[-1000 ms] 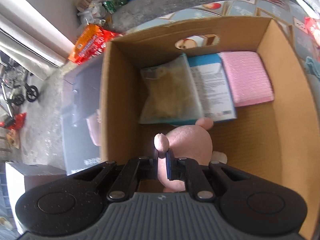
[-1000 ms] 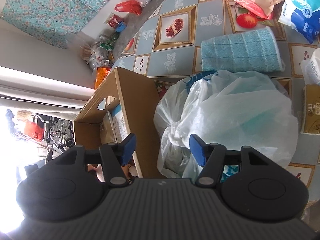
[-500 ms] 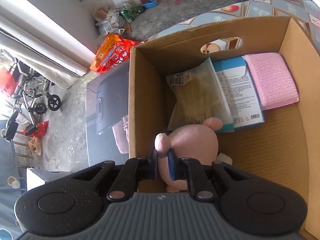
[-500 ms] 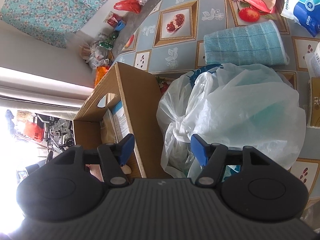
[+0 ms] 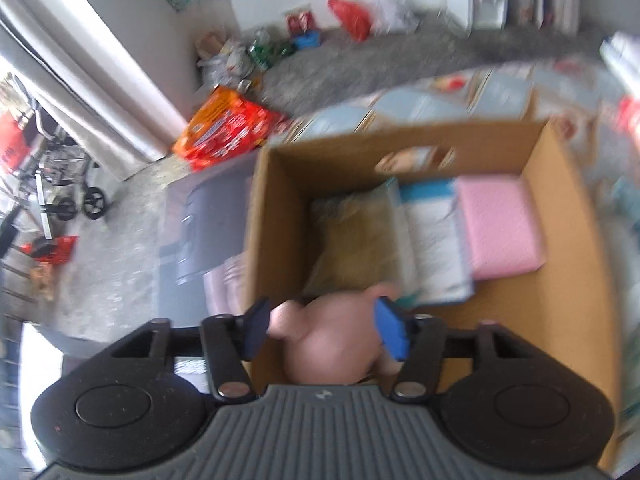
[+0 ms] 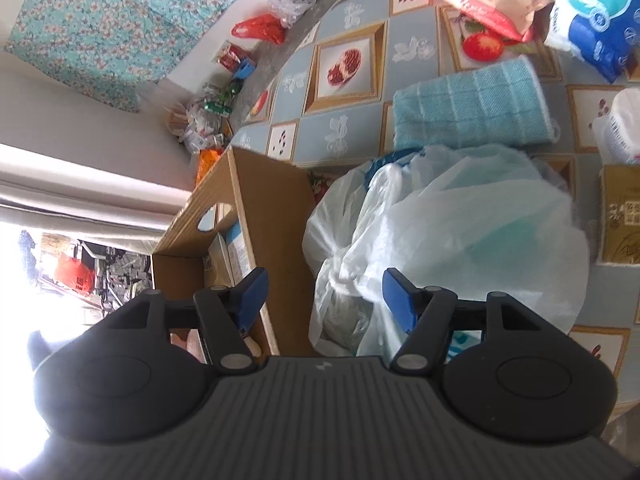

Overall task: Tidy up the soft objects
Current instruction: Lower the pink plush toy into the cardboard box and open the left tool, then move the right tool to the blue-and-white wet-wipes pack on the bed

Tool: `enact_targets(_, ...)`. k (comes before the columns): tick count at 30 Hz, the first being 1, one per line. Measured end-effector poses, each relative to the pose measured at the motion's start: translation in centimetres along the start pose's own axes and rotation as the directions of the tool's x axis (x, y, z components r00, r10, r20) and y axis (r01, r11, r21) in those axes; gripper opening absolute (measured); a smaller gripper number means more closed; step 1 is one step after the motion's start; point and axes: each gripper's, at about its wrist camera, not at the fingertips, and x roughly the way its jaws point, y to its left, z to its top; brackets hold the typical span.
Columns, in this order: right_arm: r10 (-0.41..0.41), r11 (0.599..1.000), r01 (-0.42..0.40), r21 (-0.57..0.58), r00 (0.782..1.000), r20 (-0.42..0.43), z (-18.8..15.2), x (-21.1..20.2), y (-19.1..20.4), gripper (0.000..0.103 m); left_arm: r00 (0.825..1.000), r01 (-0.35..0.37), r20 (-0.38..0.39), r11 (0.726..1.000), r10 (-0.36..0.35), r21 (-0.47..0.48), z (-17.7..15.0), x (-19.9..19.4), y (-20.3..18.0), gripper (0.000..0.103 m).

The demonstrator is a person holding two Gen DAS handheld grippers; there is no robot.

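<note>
Now, left wrist view: left gripper point(image 5: 326, 330) wide, holding nothing; pink plush point(image 5: 332, 344) sits between its fingers, in cardboard box point(image 5: 568, 300) near corner.
Right wrist view: right gripper point(image 6: 324, 294) wide, empty; white plastic bag point(image 6: 460, 240) straight ahead, just beside box.
Nearer arm: right, for bag.

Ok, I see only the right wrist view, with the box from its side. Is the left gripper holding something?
Observer: No. The left gripper is open, and its jaws stand wide on either side of a pink plush.
Operator: Where is the plush?
Observer: Inside the box, by the near wall.
Operator: What else is in the box?
Observer: A tan packet, a blue-white package and a pink pad, side by side along the far wall.
</note>
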Motion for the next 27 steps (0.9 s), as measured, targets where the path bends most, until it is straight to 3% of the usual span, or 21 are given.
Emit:
enact_targets(6, 0.003, 1.000, -0.005, 0.028, 0.996, 0.088, 1.5, -2.7, -2.7, 0.065, 0.983, 0.148, 0.107, 0.989, -0.149, 0.021, 2.2, -2.7, -5.3, 0.079)
enact_targets(13, -0.037, 0.996, 0.021, 0.083, 0.980, 0.195, 4.5, -6.8, -7.8, 0.071, 0.932, 0.297, 0.183, 0.949, -0.313, 0.107, 5.4, -4.3, -15.1, 0.085)
enact_targets(20, -0.083, 0.985, 0.036, 0.167, 0.957, 0.278, 7.8, -9.8, -14.1, 0.074, 0.909, 0.347, 0.171, 0.917, -0.380, 0.197, 7.3, -4.4, -24.6, 0.085)
enact_targets(24, -0.120, 0.981, 0.067, 0.182, 0.947, 0.298, 9.8, -10.4, -16.9, 0.074, 0.905, 0.337, 0.168, 0.899, -0.391, 0.278, 7.6, -4.1, -29.5, 0.085)
enact_targets(27, -0.138, 0.977, 0.078, 0.199, 0.942, 0.307, 11.3, -10.3, -18.5, 0.074, 0.905, 0.329, 0.143, 0.871, -0.402, 0.364, 7.6, -3.4, -33.2, 0.085)
